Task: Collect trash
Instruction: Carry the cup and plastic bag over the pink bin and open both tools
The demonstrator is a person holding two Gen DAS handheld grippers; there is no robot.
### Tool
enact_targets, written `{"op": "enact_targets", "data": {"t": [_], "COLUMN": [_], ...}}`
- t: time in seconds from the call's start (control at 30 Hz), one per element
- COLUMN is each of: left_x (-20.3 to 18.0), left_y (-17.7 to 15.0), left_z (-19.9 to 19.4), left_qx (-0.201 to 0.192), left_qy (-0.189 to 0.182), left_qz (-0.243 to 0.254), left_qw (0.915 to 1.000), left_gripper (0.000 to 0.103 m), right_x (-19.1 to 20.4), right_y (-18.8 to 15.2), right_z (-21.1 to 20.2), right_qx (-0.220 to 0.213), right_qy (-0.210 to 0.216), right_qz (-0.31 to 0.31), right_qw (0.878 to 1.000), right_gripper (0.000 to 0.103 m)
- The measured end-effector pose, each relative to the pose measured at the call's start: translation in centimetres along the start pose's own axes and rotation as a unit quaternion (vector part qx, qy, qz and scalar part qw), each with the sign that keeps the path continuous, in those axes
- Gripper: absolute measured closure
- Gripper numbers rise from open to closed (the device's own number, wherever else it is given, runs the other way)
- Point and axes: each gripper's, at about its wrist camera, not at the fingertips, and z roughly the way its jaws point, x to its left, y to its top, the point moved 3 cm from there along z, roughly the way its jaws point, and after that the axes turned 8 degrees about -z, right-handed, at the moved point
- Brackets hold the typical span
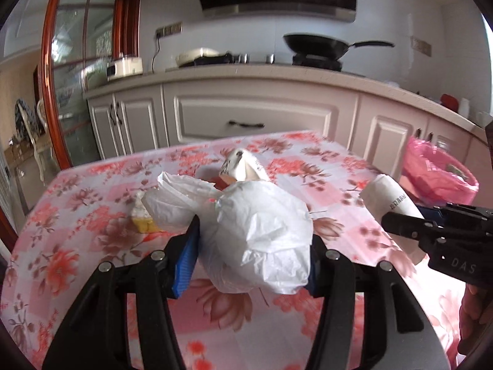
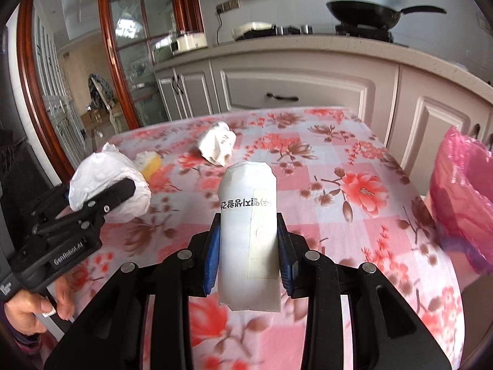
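Trash: left gripper (image 1: 255, 246) clamps a crumpled bag (image 1: 262, 237), right gripper (image 2: 248, 246) a can (image 2: 248, 215), above the floral tablecloth (image 2: 354, 215) near kitchen cabinets (image 2: 295, 86).

Black tongs (image 1: 252, 246), blue pads (image 1: 185, 262)

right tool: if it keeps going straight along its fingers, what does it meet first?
Probably the crumpled paper wad on the floral tablecloth, lying just past the tip of the white wrapped can that the right tool grips. The wad sits slightly left of centre, so the cloth could come first; depth is unclear.
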Motion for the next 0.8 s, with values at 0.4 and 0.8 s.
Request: {"op": "enact_targets", "data": {"t": [0.4, 0.8], "left_x": [-2.8, -6.4], "left_y": [0.9, 1.5], "left_z": [-10.0, -11.9], "left_qx": [-0.112, -0.128], "left_qy": [-0.019, -0.062], "left_qz": [0.022, 0.035], "left_qw": [0.9933, 0.9892], "left_gripper": [0.049, 0.049], "right_x": [2.1, -0.3], "right_y": [0.2, -0.3], "right_z": [-8.6, -12.9], "right_qx": [-0.084, -0.128], "right_qy": [-0.033, -0.072], "right_qz": [-0.019, -0.004], "right_qw": [0.996, 0.989], "right_gripper": [0.071, 0.071]}}
